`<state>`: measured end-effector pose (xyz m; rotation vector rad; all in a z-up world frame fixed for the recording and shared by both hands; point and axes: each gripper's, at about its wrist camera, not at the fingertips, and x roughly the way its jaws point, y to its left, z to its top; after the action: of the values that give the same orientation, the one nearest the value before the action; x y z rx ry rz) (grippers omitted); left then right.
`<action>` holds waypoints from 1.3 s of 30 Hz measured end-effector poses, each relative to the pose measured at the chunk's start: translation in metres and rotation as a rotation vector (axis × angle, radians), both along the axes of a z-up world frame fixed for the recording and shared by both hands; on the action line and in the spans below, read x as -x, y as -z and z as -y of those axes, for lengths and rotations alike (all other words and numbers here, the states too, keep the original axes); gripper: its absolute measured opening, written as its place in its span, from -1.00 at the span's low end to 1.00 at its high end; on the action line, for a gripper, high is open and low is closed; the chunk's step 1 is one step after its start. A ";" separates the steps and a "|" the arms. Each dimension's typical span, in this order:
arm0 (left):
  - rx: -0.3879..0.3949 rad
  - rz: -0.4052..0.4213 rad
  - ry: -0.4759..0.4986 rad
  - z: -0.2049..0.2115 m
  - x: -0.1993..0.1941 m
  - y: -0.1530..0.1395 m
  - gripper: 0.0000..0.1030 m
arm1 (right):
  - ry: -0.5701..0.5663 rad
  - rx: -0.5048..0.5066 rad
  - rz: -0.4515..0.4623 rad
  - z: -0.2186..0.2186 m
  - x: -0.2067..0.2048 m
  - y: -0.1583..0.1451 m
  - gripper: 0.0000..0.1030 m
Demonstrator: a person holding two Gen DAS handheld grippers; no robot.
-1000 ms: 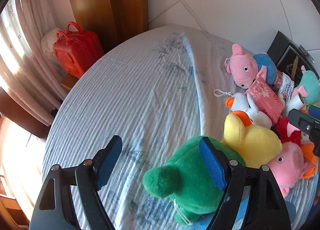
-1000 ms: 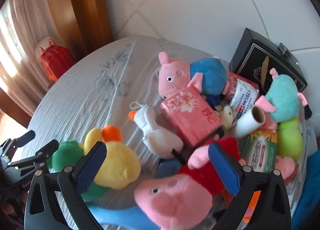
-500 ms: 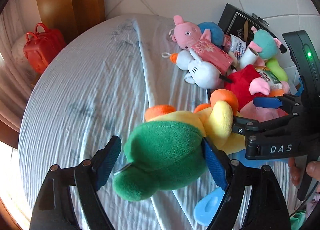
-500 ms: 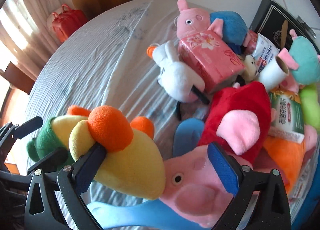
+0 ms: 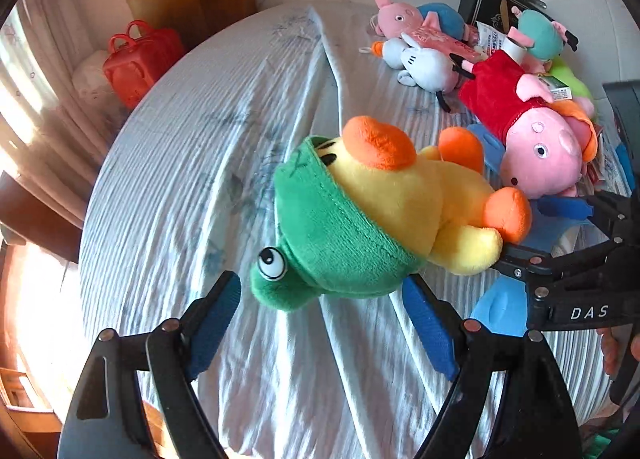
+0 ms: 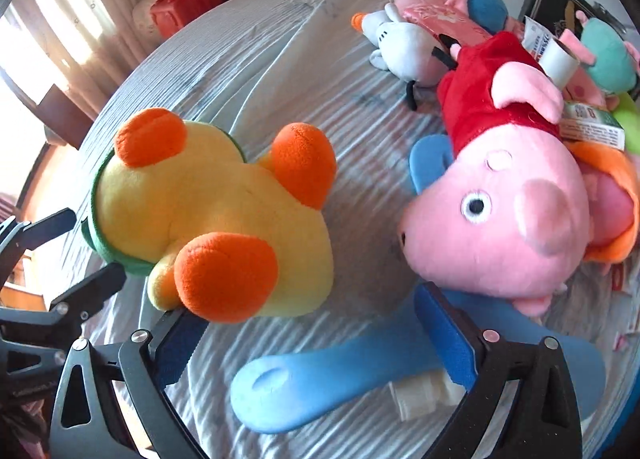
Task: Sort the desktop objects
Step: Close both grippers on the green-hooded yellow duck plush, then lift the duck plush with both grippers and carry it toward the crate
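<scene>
Left wrist view is showing the yellow duck plush (image 5: 400, 199) in its green frog hood lying on the white-sheeted bed (image 5: 200, 147), just ahead of the left tool (image 5: 320, 323), whose jaws are standing open and touching nothing. Beside it, the right tool (image 6: 316, 339) is gaping open above a blue plush (image 6: 304, 387), with the pink pig plush (image 6: 500, 219) lying close by.

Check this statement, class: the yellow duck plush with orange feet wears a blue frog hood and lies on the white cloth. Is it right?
One detail is wrong. The left wrist view shows the duck plush wearing a green frog hood, not blue. It does lie on the white cloth.
</scene>
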<state>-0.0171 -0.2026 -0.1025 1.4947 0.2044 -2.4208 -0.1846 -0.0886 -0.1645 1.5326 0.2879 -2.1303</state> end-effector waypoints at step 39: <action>-0.033 0.109 0.202 -0.007 0.030 0.077 0.89 | 0.176 0.108 0.107 0.019 -0.014 0.019 1.00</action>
<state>-0.0474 -0.1956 -0.1795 1.7329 0.0729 -2.4895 -0.1703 -0.1073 -0.1831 1.6547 0.0005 -2.1476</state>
